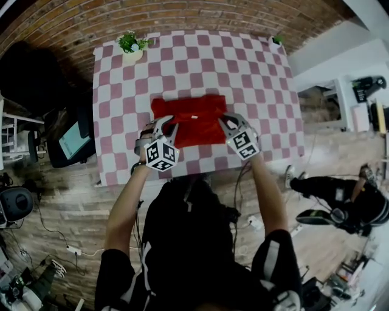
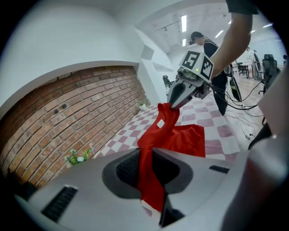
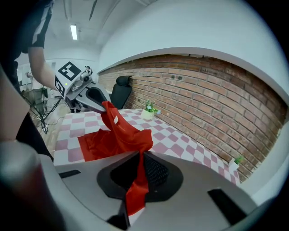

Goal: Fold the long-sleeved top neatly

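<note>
Our left gripper [image 1: 168, 128] and right gripper [image 1: 227, 125] each pinch the red top [image 1: 193, 116] by its near edge above the near edge of the table [image 1: 182, 61], so we risk a crooked fold if one hand leads.

The far half of the checked surface [image 1: 200, 67] is lying bare, leaving open room beyond the red top [image 1: 193, 121], which is taking up the near middle. A plant [image 1: 131, 46] is standing at the far left corner, a smaller plant [image 1: 278, 41] at the far right. A brick wall [image 1: 182, 15] is closing off the far side.
</note>
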Action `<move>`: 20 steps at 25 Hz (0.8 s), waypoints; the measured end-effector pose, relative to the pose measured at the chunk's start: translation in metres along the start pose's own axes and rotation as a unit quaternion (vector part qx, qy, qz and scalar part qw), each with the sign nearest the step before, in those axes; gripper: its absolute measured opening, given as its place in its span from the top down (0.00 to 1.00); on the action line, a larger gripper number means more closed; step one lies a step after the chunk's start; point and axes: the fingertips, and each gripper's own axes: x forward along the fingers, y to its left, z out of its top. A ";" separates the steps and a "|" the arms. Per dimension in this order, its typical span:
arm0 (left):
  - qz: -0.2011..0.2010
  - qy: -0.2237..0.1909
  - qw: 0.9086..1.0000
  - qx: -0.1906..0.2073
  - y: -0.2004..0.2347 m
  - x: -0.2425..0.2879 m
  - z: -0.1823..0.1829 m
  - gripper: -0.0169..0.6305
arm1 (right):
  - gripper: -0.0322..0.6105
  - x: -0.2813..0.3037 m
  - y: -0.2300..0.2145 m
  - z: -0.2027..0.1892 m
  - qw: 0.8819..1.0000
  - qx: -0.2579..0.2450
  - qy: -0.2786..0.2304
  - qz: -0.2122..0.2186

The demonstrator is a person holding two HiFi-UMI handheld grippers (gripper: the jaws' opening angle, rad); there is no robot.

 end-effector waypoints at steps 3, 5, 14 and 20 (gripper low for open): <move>0.002 0.011 1.000 -0.014 -0.024 -0.003 -0.011 0.88 | 0.91 -0.004 0.014 -0.015 1.000 -0.006 0.005 0.005; 0.006 0.017 1.000 -0.026 -0.036 -0.005 -0.018 0.88 | 0.91 -0.003 0.021 -0.026 1.000 -0.001 -0.004 0.007; 0.016 0.061 0.996 -0.065 -0.096 -0.007 -0.052 0.88 | 0.91 -0.005 0.064 -0.077 0.999 -0.023 -0.001 0.039; 0.030 0.083 0.993 -0.081 -0.121 0.002 -0.071 0.88 | 0.91 -0.002 0.081 -0.100 0.998 -0.029 0.016 0.056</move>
